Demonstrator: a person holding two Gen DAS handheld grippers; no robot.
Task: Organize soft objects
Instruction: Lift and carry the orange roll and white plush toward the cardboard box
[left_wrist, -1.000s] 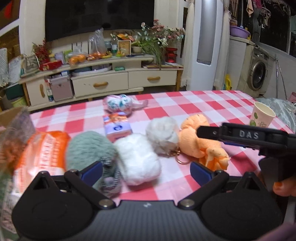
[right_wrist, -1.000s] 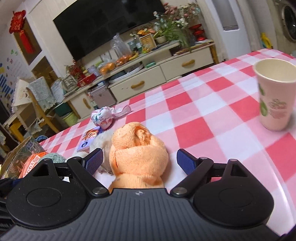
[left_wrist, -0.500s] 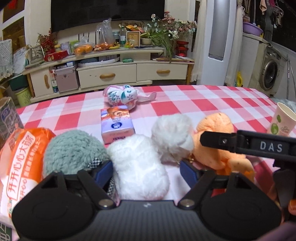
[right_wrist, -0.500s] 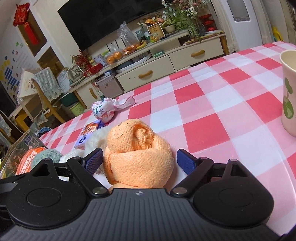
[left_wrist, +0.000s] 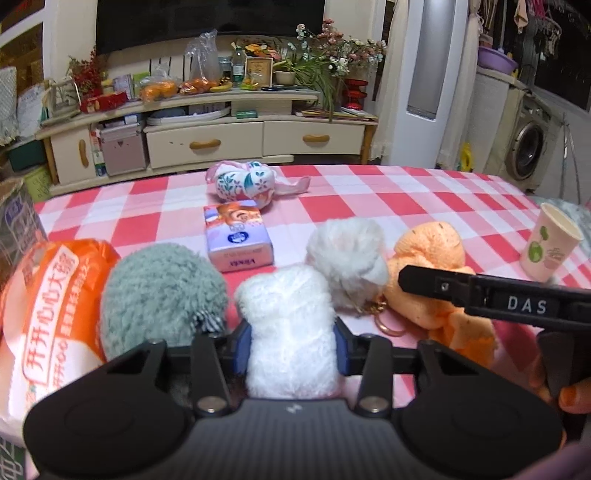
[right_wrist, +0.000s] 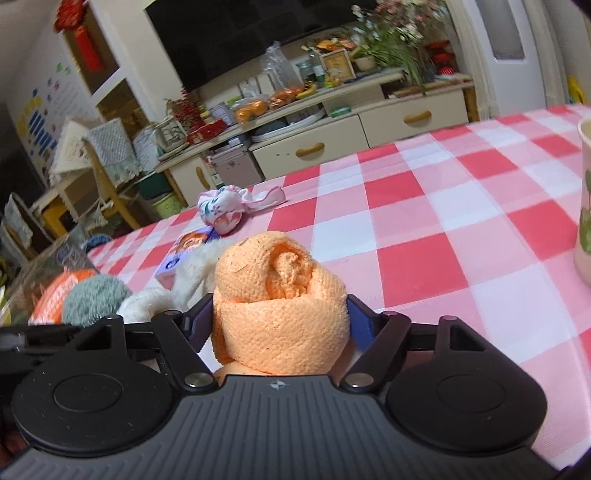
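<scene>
Soft objects lay in a loose row across the near part of the checked tablecloth (left_wrist: 388, 192): a grey-green fluffy ball (left_wrist: 162, 291), a white plush piece (left_wrist: 288, 325), a pale fur pompom (left_wrist: 343, 254) with a key ring, and a rolled orange towel (right_wrist: 280, 306). The left gripper (left_wrist: 291, 345) had just been closing, and its blue pads now pressed both flanks of the white plush piece, which bulged above and ahead of them. That piece ran lengthwise straight away from the claw, so its long axis lay along the fingers and the pads bore across its narrow width. The right gripper (right_wrist: 277, 321) had also just been closing around the rolled orange towel; its pads stood against the roll's two sides, though whether they squeezed it firmly I could not tell for certain. The roll sat squarely between those fingers and stood upright, its coiled end facing up. Each hand thus had the item nearest it, the white one at the left, the orange one at the right, with the pompom between them untouched. Farther back lay a tissue pack (left_wrist: 238, 236) and a floral cloth bundle (left_wrist: 245, 181), well apart from both claws. My judgement was that a lift straight up would suit both grasps.
</scene>
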